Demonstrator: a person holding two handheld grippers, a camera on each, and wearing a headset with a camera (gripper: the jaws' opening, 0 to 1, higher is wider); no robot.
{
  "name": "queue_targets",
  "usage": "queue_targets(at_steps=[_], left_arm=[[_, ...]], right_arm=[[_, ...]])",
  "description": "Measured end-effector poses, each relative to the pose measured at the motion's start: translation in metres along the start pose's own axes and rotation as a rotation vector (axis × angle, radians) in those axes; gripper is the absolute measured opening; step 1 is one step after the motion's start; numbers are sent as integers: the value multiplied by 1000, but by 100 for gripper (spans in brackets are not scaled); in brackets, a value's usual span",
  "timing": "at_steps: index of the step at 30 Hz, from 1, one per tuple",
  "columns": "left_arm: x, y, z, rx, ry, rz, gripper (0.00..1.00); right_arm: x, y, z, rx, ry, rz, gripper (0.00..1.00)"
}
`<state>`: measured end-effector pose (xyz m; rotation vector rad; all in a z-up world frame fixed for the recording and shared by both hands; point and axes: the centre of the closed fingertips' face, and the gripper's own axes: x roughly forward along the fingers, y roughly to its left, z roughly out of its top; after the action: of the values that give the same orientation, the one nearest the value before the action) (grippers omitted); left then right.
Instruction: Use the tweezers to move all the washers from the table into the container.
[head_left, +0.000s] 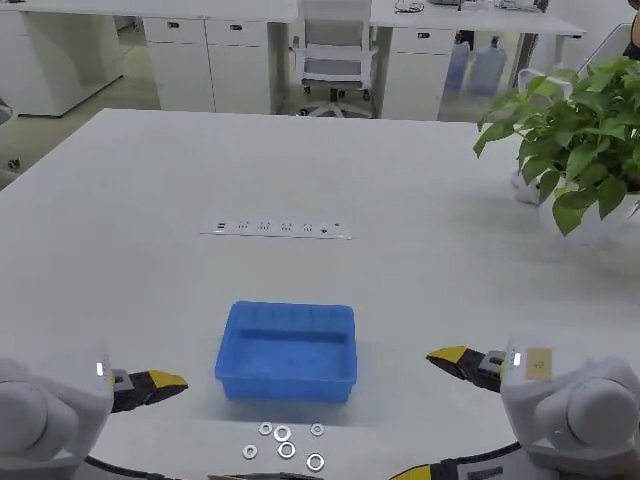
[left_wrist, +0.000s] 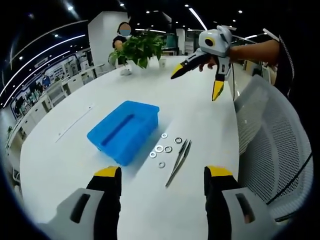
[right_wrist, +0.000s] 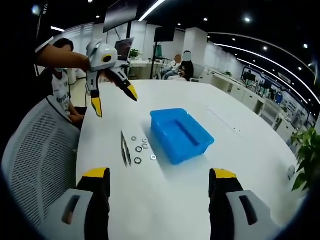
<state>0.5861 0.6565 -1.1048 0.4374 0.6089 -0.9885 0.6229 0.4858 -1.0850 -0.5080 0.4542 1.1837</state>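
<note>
Hold left gripper and right gripper over white table, jaws of both wide apart. Just ahead, tweezers flat beside washers, near blue container. Beyond, power strip, potted plant, office chair, desks.

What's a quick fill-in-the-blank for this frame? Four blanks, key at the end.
1. The blue container is ____.
2. ____ washers lie on the table beside it.
3. The tweezers lie next to them, held by ____ gripper.
4. The left gripper and right gripper both have their jaws ____.
Missing words: empty; six; neither; open.
</note>
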Motion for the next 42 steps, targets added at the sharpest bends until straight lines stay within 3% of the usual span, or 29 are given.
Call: queue_targets(at_steps=[11,24,28,42], left_arm=[[10,-6,-13,34,54,-59,55],[29,-10,-32,115,145,-139,31],[34,-10,-33,120,156,-156,29],[46,-15,-47,187,229,-219,19]], right_arm=[[19,12,-2,-69,28,96,69],[47,40,-4,-174,61,239,49],[54,52,-7,-204,72,279,42],[87,71,-10,-222,104,325,31]])
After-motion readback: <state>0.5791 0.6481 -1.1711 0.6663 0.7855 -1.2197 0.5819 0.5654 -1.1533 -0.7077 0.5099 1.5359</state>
